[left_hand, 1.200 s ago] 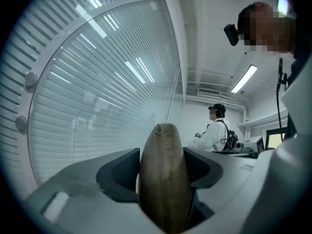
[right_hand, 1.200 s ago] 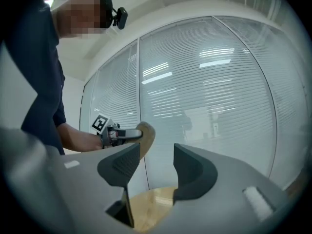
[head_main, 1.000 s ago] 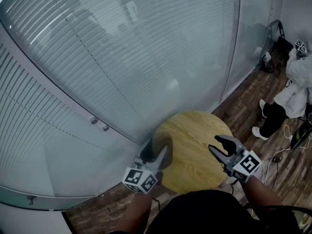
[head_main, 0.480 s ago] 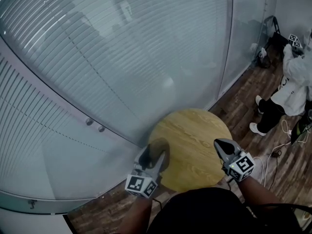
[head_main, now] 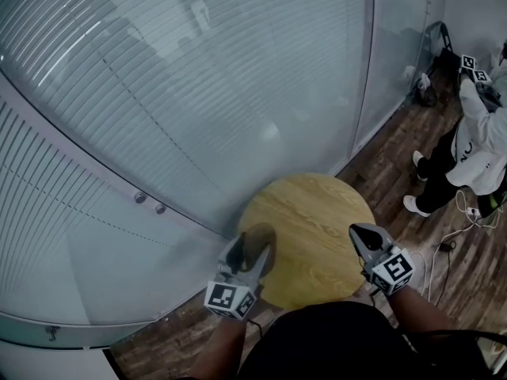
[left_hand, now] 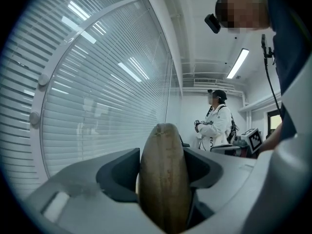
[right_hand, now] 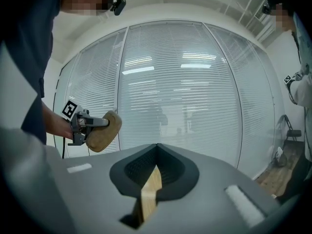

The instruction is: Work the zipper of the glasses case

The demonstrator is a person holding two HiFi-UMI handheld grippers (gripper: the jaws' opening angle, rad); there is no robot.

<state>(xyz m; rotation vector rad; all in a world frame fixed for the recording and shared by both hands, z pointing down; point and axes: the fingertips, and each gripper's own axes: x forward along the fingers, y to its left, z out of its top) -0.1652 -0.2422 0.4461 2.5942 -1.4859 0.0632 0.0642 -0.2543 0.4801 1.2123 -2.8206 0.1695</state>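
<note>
Glasses case (left_hand: 163, 179) sits pinched in the left claw (head_main: 249, 250), while the right claw (head_main: 362, 234) is pressed together.

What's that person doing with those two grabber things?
A person holds a gripper in each hand. The left gripper is clamped on a brown glasses case, held up by the round wooden table. The right gripper is shut on nothing, apart from the case, so no zipping is happening yet.
</note>
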